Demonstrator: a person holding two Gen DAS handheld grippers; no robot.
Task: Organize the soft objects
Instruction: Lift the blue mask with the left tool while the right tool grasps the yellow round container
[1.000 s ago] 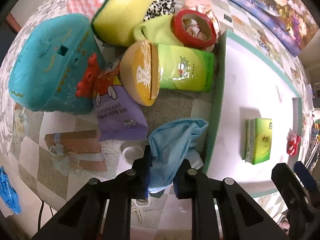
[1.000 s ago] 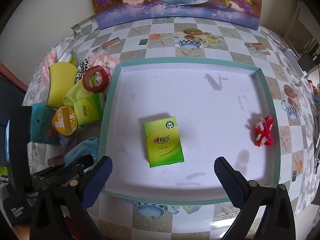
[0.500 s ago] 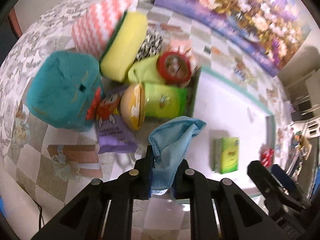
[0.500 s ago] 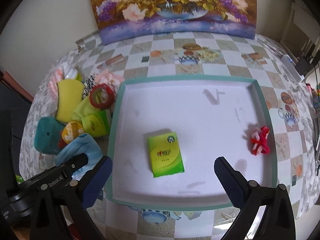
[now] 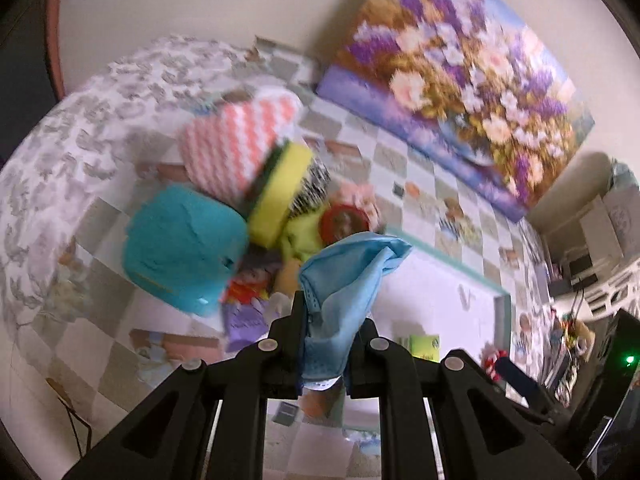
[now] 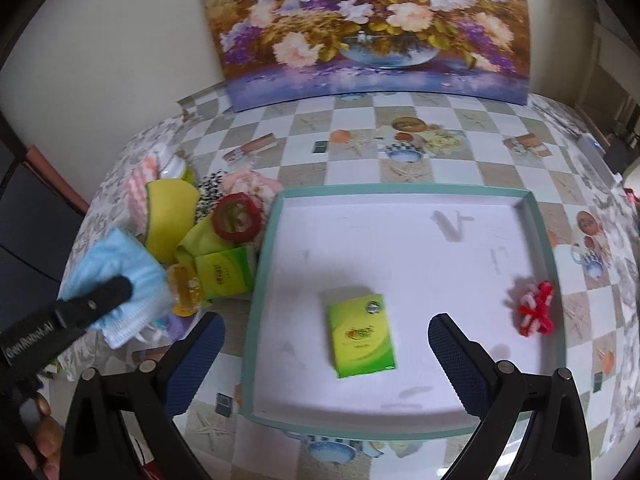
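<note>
My left gripper (image 5: pixel 326 340) is shut on a light blue cloth (image 5: pixel 344 280) and holds it in the air above the pile left of the tray; cloth and gripper also show in the right wrist view (image 6: pixel 120 276). The white tray (image 6: pixel 264 248) with a teal rim holds a green tissue pack (image 6: pixel 362 334) and a red and white knotted toy (image 6: pixel 536 312). My right gripper (image 6: pixel 326 344) is open and empty above the tray's near edge.
Left of the tray lies a pile: a teal plush (image 5: pixel 180 248), a yellow sponge (image 6: pixel 168 212), a pink zigzag cloth (image 5: pixel 236 144), a red tape roll (image 6: pixel 238 216), a green pack (image 6: pixel 222 272). A flower painting (image 6: pixel 368 28) leans on the back wall.
My left gripper has lifted the blue cloth off the table and tilted upward. The right gripper has drawn back and higher from the tray, still open.
</note>
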